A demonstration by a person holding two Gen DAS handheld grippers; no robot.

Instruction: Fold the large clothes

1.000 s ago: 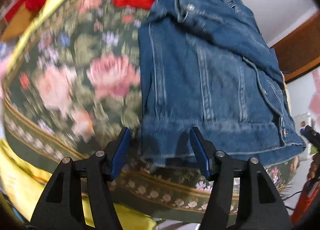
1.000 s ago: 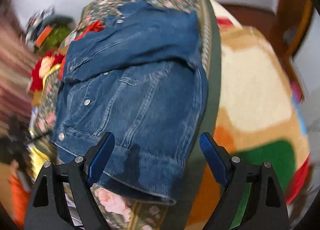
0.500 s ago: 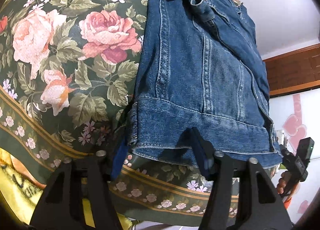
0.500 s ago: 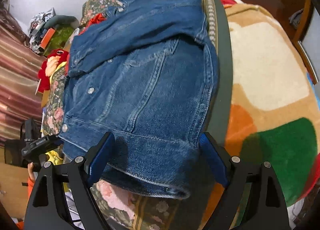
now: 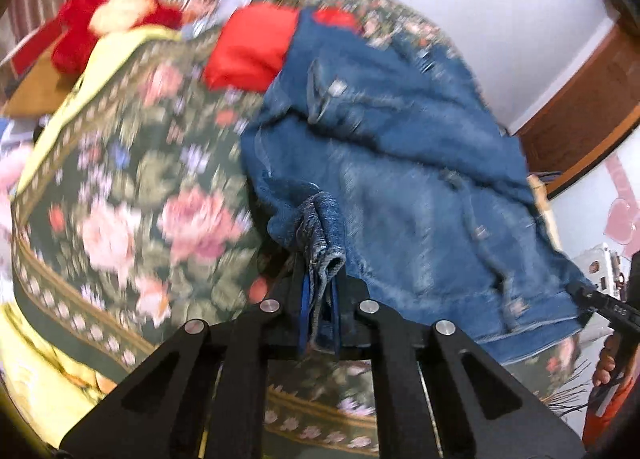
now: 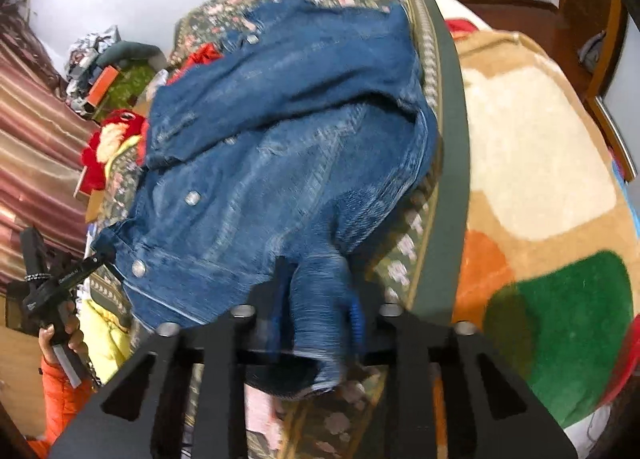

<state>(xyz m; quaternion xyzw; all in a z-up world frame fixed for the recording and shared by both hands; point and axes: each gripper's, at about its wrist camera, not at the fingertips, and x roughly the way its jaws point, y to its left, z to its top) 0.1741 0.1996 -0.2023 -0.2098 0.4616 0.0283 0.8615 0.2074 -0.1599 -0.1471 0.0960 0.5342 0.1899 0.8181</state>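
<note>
A blue denim jacket [image 5: 400, 163] lies on a dark green floral bedspread [image 5: 132, 179], its sleeves folded across the body. My left gripper [image 5: 320, 299] is shut on the jacket's bottom hem at its left corner, the denim bunched between the blue pads. In the right wrist view the same jacket [image 6: 280, 147] lies ahead, and my right gripper [image 6: 320, 319] is shut on the hem at its right corner. The hem is lifted off the bedspread [image 6: 404, 255] at both corners.
A red garment [image 5: 252, 47] lies by the jacket's collar. A red and cream plush toy [image 5: 108, 23] sits at the back left. A patchwork blanket [image 6: 540, 179] covers the bed to the right. The other gripper shows at each view's edge [image 6: 60, 279].
Both grippers have closed on the jacket's bottom hem and lifted it; before, both were open at the hem. The denim is now bunched in each grip.
</note>
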